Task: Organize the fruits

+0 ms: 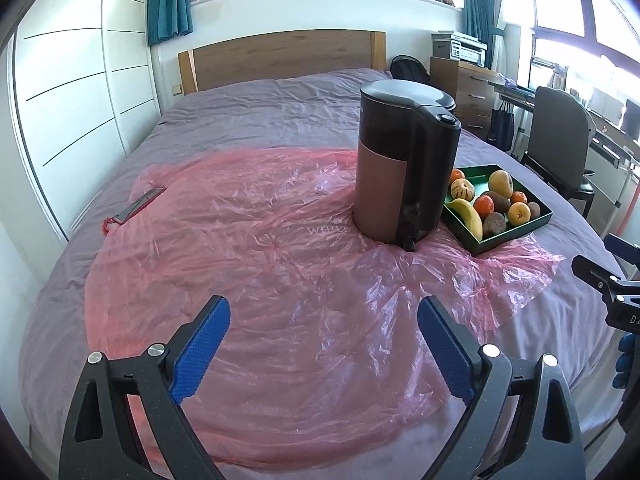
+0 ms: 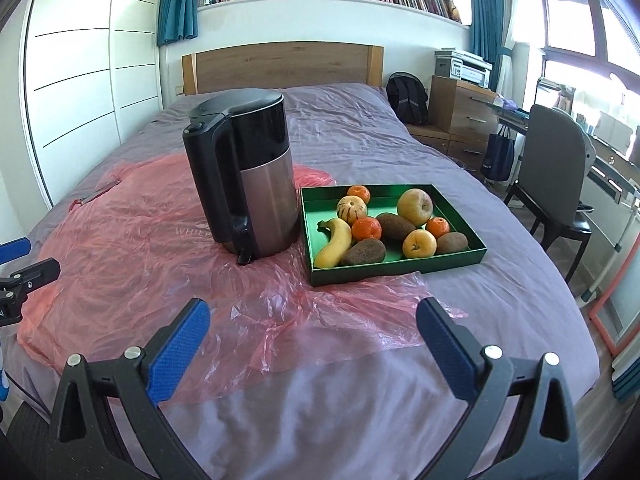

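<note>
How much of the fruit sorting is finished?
Hard to say. All the fruit, like the banana and the oranges, lies mixed in the green tray beside the kettle. Nothing is in hand: the left gripper and right gripper are both open over the pink plastic sheet. Any sorting is not yet started.
</note>
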